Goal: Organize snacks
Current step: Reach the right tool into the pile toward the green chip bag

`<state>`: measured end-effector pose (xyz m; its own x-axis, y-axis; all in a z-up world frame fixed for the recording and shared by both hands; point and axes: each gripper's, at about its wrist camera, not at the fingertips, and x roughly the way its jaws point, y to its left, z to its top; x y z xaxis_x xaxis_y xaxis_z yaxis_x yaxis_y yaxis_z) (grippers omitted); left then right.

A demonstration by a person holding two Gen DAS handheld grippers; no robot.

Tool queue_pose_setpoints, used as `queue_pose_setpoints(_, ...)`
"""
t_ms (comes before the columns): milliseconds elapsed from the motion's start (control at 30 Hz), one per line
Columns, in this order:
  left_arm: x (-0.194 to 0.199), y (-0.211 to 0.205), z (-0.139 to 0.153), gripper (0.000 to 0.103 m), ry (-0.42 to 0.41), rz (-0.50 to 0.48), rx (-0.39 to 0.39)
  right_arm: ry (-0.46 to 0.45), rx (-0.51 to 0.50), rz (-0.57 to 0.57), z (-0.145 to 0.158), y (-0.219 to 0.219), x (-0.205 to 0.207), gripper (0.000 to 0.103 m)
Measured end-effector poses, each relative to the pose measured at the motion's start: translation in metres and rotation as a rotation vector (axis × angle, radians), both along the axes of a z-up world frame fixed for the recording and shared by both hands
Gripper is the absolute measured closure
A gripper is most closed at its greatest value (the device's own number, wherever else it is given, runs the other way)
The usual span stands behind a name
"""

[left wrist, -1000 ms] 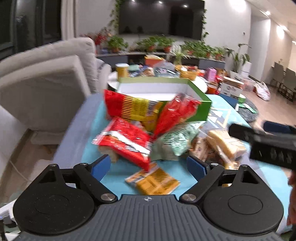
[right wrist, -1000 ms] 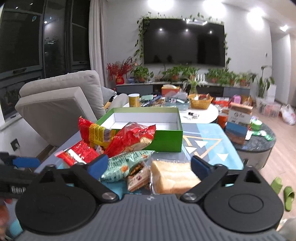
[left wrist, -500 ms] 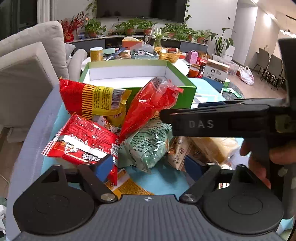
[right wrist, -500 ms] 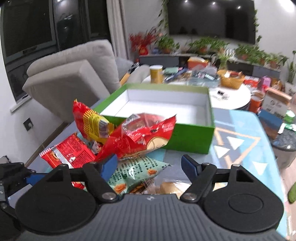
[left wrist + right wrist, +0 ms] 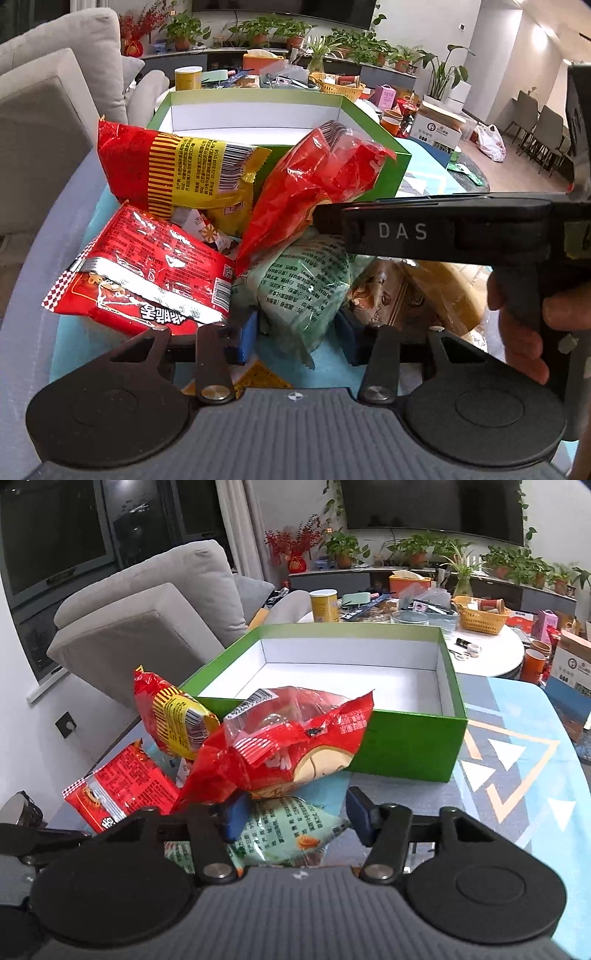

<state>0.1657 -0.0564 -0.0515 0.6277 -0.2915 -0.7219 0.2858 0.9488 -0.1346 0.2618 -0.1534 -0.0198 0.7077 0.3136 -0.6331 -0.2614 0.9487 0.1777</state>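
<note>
A heap of snacks lies in front of an empty green box (image 5: 388, 155) (image 5: 406, 746): a red-and-yellow bag (image 5: 166, 166), a red noodle pack (image 5: 147, 273), a red and clear bag (image 5: 295, 738) and a green bag (image 5: 299, 284). My left gripper (image 5: 297, 338) is closing, and both blue pads touch the green bag's near end. My right gripper (image 5: 295, 818) stands open, low over the green bag (image 5: 284, 834) and just under the red and clear bag. In the left wrist view its black side (image 5: 406, 230) crosses from the right, held by a hand (image 5: 517, 332).
A bread pack (image 5: 443, 291) and a yellow packet (image 5: 266, 376) lie in the heap. The table wears a blue patterned cloth (image 5: 517, 775). A grey sofa (image 5: 147, 609) stands to the left. Behind the box is a cluttered round white table (image 5: 480, 653).
Both grippers came forward and down onto the heap. The left jaws narrowed from wide open to around the green bag. The right gripper slid in across the left view.
</note>
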Motion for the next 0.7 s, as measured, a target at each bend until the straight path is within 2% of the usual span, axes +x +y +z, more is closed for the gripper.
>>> queue_pose_setpoints(400, -0.044, 0.026, 0.023, 0.064, -0.039, -0.041, -0.011, -0.033, 0.049, 0.0, 0.028, 0.01, -0.075, 0.055)
queue_pose_setpoints(600, -0.077, 0.061, 0.022, 0.063, -0.025, -0.082, 0.019, 0.041, 0.138, 0.082, 0.024, 0.021, -0.115, 0.055)
queue_pose_setpoints(700, -0.094, 0.072, 0.025, 0.061, -0.047, -0.085, 0.049, 0.064, 0.166, 0.102, 0.024, 0.023, -0.128, 0.055)
